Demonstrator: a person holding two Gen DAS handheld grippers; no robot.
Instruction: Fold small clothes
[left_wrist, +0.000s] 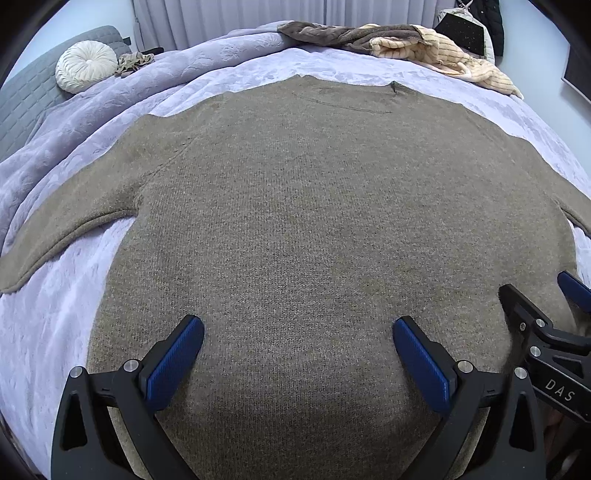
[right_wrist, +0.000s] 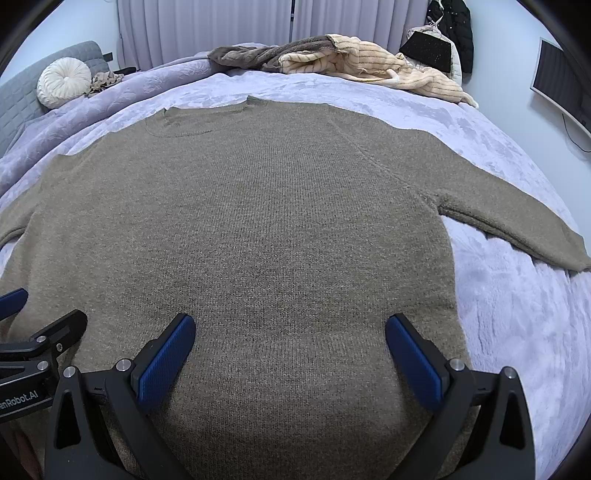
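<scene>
A brown knit sweater (left_wrist: 295, 206) lies flat on the lavender bed cover (left_wrist: 229, 81), collar away from me and both sleeves spread out to the sides. It also shows in the right wrist view (right_wrist: 258, 221). My left gripper (left_wrist: 297, 332) is open and empty, hovering over the sweater's lower part near the hem. My right gripper (right_wrist: 290, 330) is open and empty over the same lower part, to the right of the left one. The right gripper shows at the edge of the left wrist view (left_wrist: 543, 306). The left gripper shows at the left edge of the right wrist view (right_wrist: 33, 314).
A pile of brown and striped cream clothes (right_wrist: 332, 59) lies at the far end of the bed. A round white cushion (left_wrist: 85, 71) rests against a grey headboard (left_wrist: 22, 107) at the far left. Curtains (right_wrist: 207, 29) hang behind. A monitor (right_wrist: 561, 92) is on the right wall.
</scene>
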